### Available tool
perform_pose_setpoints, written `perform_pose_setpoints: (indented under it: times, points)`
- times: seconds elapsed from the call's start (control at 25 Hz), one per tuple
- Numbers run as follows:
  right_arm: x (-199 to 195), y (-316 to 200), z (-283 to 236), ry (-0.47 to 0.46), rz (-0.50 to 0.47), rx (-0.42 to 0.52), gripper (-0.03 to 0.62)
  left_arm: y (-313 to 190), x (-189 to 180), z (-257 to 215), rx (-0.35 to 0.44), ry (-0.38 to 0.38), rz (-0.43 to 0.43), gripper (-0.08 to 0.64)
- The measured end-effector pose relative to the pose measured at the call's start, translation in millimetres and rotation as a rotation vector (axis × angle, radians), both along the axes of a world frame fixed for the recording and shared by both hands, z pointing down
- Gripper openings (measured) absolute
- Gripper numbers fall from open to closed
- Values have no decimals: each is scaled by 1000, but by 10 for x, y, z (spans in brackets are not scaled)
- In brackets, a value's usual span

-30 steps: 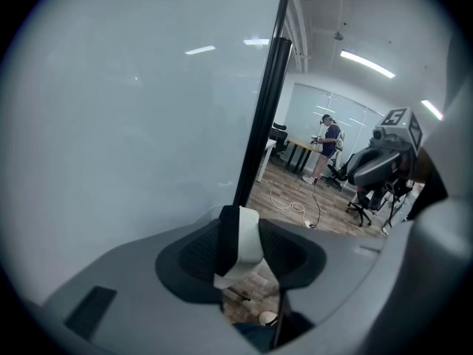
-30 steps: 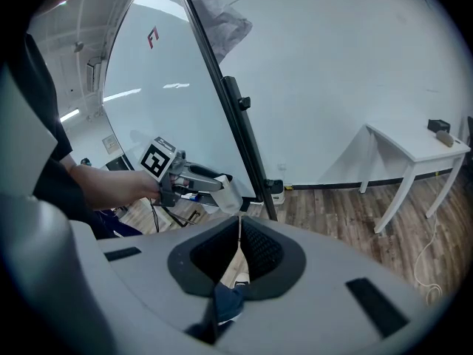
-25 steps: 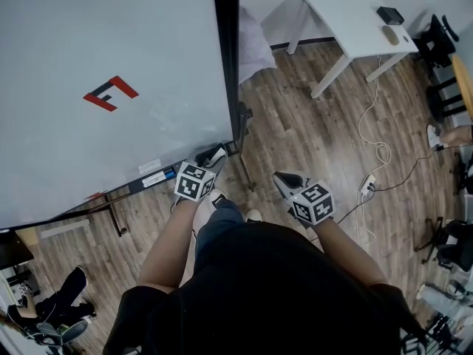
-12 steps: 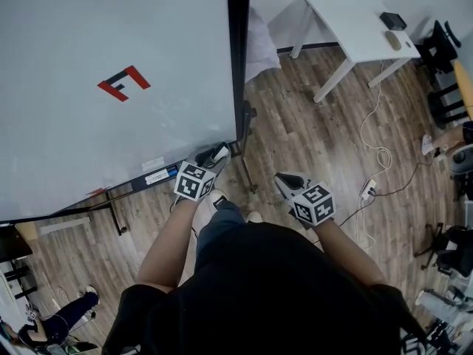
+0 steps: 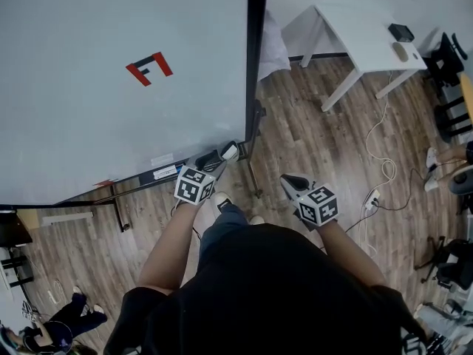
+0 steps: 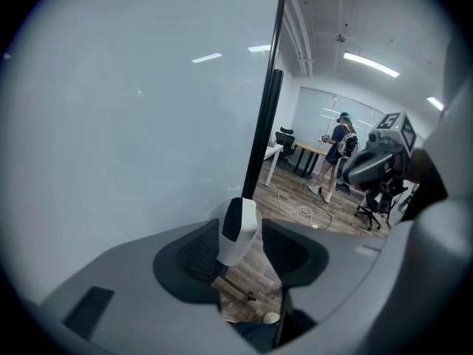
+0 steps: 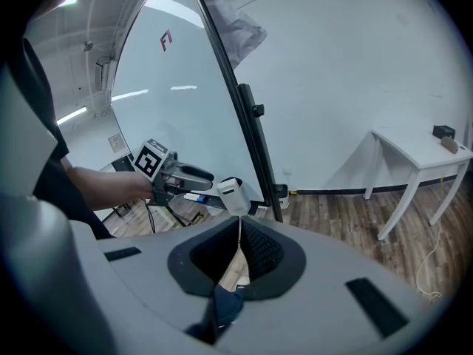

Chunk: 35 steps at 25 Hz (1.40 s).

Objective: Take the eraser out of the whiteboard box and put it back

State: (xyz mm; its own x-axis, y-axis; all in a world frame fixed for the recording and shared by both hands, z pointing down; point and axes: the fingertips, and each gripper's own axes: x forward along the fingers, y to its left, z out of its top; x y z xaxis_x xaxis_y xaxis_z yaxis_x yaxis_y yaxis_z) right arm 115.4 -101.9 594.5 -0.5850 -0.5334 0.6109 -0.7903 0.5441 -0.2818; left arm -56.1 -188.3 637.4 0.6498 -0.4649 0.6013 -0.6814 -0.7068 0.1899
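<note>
Upright white eraser (image 6: 238,237) (black stripe), slightly tilted

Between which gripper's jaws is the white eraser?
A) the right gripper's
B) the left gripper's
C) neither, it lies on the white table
B: the eraser stands between the spread jaws of the left gripper, while the jaws of the right gripper are together with nothing between them.
</note>
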Motion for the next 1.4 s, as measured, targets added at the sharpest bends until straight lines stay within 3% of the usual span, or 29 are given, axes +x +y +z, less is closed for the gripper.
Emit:
perform_pose_setpoints:
  times: [0.72, 1.4]
  points:
    - [-80, -72, -289, -9, -33, 82, 2, 535, -544, -204, 38, 40, -148, 173]
    - [-282, 75, -419, -17, -91, 112, 2, 1062, -832, -247, 55, 85, -231, 120]
